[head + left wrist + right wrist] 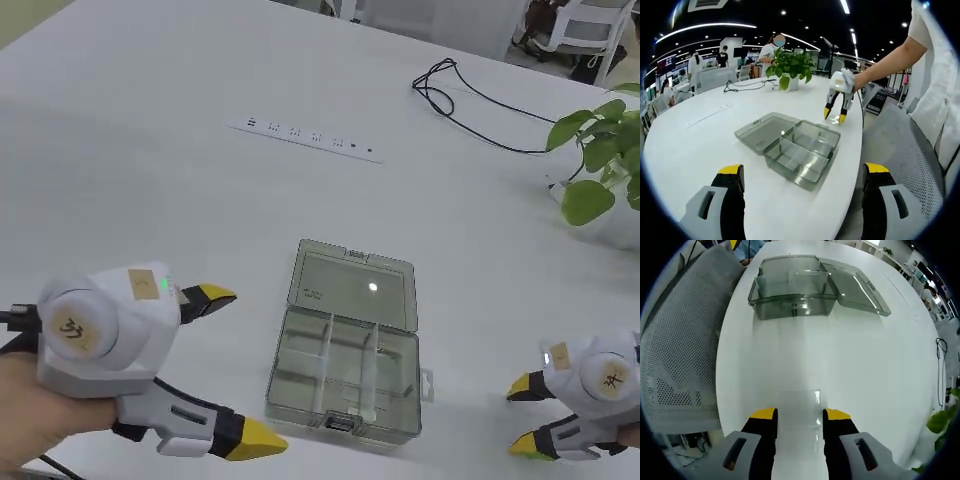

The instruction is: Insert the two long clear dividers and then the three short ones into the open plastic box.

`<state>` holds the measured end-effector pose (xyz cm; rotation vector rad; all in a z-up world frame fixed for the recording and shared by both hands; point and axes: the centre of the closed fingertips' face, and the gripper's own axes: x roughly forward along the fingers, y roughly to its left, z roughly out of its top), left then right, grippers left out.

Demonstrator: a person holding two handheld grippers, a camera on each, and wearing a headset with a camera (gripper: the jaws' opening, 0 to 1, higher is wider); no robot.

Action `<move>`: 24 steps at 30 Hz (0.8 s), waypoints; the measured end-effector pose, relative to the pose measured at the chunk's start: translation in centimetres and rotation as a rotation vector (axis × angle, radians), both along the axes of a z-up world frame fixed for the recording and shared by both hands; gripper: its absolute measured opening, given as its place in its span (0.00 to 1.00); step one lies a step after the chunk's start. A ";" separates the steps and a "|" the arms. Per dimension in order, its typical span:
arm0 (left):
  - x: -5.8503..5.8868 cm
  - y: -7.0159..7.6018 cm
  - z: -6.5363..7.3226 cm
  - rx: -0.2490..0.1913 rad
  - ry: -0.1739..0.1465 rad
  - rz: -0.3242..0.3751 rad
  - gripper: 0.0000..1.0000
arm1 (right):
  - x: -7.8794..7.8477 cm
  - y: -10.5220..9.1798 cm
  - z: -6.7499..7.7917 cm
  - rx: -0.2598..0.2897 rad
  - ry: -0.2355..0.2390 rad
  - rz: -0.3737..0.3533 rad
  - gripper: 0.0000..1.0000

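The open clear plastic box (pixel 345 375) sits near the table's front edge, its lid (pixel 355 283) folded back flat. Two long clear dividers (pixel 328 352) stand inside it lengthwise. My left gripper (pixel 235 367) is left of the box with its jaws wide apart and nothing between them; in the left gripper view (pixel 803 171) it faces the box (pixel 790 145). My right gripper (pixel 520 415) hovers low, right of the box, open. A flat clear divider piece (pixel 799 407) lies on the table between its jaws (pixel 800 415). The box (pixel 790 287) lies farther ahead.
A white power strip (pixel 305 138) lies at the table's middle, a black cable (pixel 470 100) and a potted plant (pixel 600 150) at the far right. A grey mesh chair (pixel 680 340) stands off the table's near edge. People sit far behind the plant (pixel 790 65).
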<state>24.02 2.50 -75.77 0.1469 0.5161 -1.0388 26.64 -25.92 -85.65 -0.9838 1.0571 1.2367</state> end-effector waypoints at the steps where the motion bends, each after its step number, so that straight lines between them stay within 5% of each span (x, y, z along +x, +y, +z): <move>1: 0.0 0.0 0.0 0.001 0.000 -0.001 1.00 | 0.0 0.0 0.0 0.000 -0.001 -0.002 0.35; 14: -0.1 0.0 0.2 -0.006 -0.007 0.004 1.00 | -0.1 0.2 0.1 -0.009 -0.009 -0.016 0.33; 24: 0.1 -0.3 1.0 -0.035 -0.006 0.023 1.00 | -0.3 2.5 3.0 0.074 -0.063 -0.061 0.33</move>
